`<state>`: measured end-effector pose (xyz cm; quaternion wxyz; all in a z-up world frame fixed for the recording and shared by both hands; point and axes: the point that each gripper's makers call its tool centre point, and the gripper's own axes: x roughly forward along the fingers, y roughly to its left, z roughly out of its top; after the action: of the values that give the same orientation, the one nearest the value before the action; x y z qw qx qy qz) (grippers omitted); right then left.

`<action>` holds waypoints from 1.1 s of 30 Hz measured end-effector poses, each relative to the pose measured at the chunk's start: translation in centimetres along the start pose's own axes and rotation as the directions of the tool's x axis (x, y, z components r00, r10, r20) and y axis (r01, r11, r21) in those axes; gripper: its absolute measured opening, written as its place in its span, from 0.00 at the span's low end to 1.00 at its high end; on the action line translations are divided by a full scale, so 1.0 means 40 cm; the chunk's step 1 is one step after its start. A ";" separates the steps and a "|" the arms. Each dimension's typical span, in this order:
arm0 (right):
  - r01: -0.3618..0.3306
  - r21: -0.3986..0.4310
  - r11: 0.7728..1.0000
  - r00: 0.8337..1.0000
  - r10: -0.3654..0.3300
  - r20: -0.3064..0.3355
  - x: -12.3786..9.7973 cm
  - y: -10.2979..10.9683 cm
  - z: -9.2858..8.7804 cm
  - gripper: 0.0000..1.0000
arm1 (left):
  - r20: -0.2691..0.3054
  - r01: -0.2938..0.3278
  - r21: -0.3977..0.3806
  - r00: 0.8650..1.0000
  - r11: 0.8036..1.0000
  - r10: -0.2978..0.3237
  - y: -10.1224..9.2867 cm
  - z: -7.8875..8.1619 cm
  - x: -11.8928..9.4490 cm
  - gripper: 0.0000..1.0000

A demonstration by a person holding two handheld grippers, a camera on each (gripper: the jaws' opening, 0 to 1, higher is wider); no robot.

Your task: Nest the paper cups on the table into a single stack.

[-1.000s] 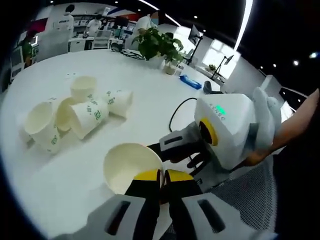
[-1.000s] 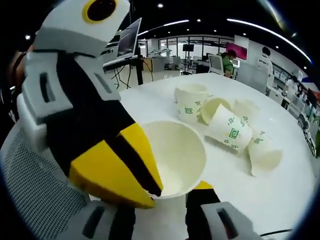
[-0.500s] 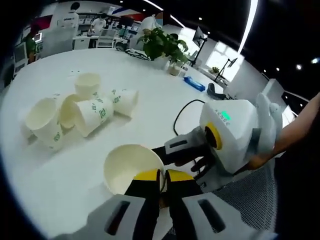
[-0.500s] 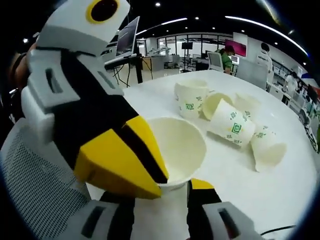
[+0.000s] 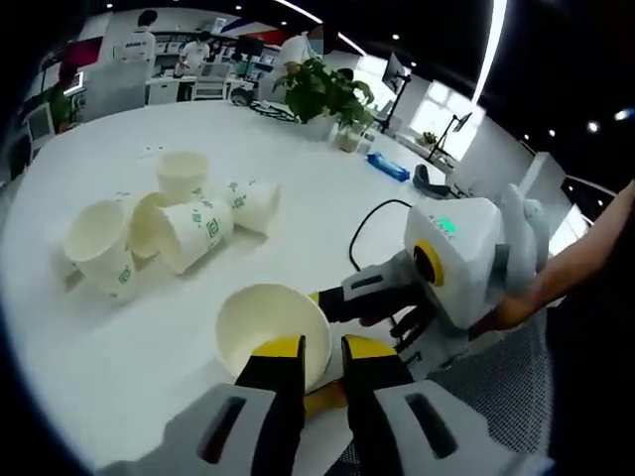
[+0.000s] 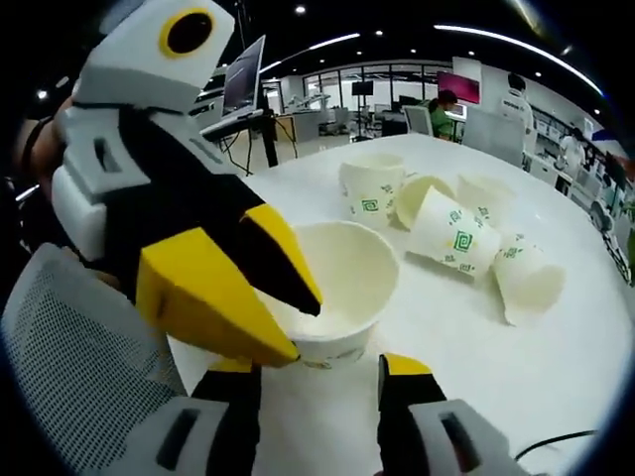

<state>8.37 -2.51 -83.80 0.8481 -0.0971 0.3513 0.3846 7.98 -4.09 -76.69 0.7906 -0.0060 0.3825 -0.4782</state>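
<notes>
- Left gripper view first: we see our left gripper (image 5: 322,362) rising from the bottom centre, yellow-tipped jaws a little apart, one tip inside the near cup (image 5: 270,325) and the other outside its rim, so the cup wall sits between them; we cannot tell whether they press on it.
- That cup stands upright, mouth up, on the white table (image 5: 298,208), in the lower middle of the frame.
- To the right of centre we catch the right gripper (image 5: 347,297), its dark jaws reaching in from the right toward the same cup, with a hand (image 5: 521,268) wrapped around its white body.
- At upper left lies a cluster of paper cups (image 5: 169,218) with green logos, one upright, the others tipped on their sides, well apart from the near cup.
- A black cable (image 5: 367,223) loops over the table right of centre, and a potted plant (image 5: 317,89) stands at the far edge near the top.
- Over in the right gripper view, our own jaws (image 6: 322,382) come up at the bottom, spread apart on either side of the near cup's base, gripping nothing.
- The left gripper's big yellow and black jaws enter from the left and straddle the cup's near rim at mid-frame.
- The other cups lie in the upper right of the frame.
</notes>
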 end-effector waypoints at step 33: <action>0.080 0.108 0.991 0.996 -0.083 0.026 -0.102 -0.056 -0.029 0.55 | 0.150 -0.173 0.019 0.974 0.985 0.169 0.182 0.113 -0.128 0.20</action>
<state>7.51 -6.94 -82.16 0.8724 -0.0599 0.3542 0.3315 14.91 2.16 -73.15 0.8549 0.0044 0.3143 -0.4127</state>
